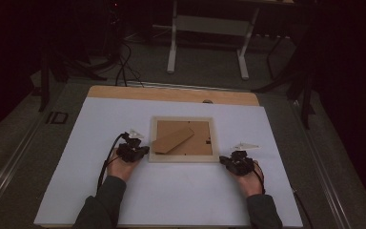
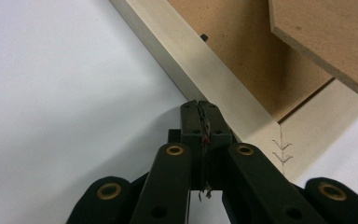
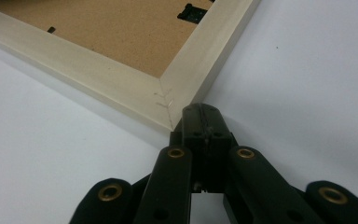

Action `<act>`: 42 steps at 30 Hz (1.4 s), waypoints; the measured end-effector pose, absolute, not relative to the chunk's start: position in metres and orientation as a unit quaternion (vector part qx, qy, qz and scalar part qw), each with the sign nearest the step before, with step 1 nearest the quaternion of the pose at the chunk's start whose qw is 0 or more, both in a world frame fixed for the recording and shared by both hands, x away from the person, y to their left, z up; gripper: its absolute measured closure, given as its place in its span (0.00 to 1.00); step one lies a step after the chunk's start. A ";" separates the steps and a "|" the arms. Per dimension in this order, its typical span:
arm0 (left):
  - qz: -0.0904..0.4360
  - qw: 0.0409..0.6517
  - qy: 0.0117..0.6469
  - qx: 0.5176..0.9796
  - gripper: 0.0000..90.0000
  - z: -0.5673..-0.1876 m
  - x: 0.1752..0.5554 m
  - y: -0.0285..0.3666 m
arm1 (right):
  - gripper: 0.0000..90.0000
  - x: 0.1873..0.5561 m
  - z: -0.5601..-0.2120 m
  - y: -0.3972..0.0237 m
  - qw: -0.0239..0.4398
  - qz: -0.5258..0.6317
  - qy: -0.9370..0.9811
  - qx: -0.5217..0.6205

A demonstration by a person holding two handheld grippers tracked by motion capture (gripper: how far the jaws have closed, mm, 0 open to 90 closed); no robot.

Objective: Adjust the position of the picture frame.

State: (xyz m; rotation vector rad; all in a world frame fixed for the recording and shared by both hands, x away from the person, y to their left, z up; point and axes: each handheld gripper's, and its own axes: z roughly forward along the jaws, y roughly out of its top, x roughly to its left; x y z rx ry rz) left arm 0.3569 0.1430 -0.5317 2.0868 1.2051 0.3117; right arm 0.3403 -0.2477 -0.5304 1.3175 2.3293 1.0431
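- Picture frame (image 1: 182, 140) face down, centred on the white worktop (image 1: 171, 200), nearer the far edge.
- Left gripper (image 2: 200, 112) closed on nothing, tips against the frame's near-left corner.
- Right gripper (image 3: 200, 116) likewise closed and empty, nudged up to the near-right corner.
- Best pressing evenly from both corners, keeping tips low, avoiding skew.
- Pale, smooth wooden moulding, mitred and stapled; matte brown fibreboard backing, angular stand flap (image 1: 173, 139) lying across.
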 end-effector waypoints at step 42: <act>0.115 0.362 0.483 0.789 0.95 -0.533 0.359 0.148 | 0.94 0.343 -0.532 -0.246 0.150 0.361 0.803 0.449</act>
